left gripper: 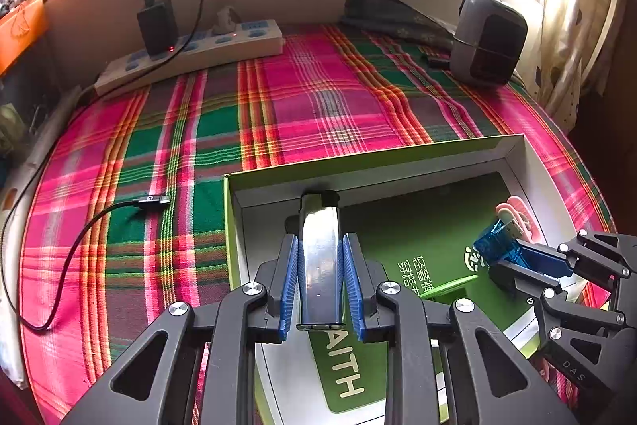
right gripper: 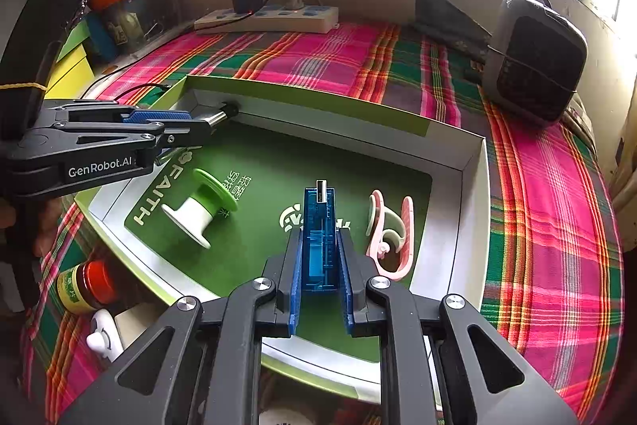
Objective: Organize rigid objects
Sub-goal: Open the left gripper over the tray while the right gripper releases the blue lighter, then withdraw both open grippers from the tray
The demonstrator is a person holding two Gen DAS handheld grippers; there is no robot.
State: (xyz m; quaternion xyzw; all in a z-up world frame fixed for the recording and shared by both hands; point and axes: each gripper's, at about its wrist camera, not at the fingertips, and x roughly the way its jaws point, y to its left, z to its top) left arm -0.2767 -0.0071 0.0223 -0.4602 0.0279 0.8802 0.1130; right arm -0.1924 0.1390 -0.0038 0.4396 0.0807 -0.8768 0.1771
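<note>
Left gripper (left gripper: 320, 277) clamped on shiny metal cylindrical lighter (left gripper: 319, 257); right gripper (right gripper: 320, 261) clamped on translucent blue USB adapter (right gripper: 317, 237); both poised over green-lined cardboard box (right gripper: 469, 210), likely for drop-off.

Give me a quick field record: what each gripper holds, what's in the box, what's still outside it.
left gripper: shut on silver metal bar, its tip near the box's far-left corner
right gripper: shut on blue translucent USB module, over the box's middle
box: open, green liner
in box: green-and-white spool, on its side; pink hook-shaped clip
outside box: red-capped bottle, near-left on plaid cloth
</note>
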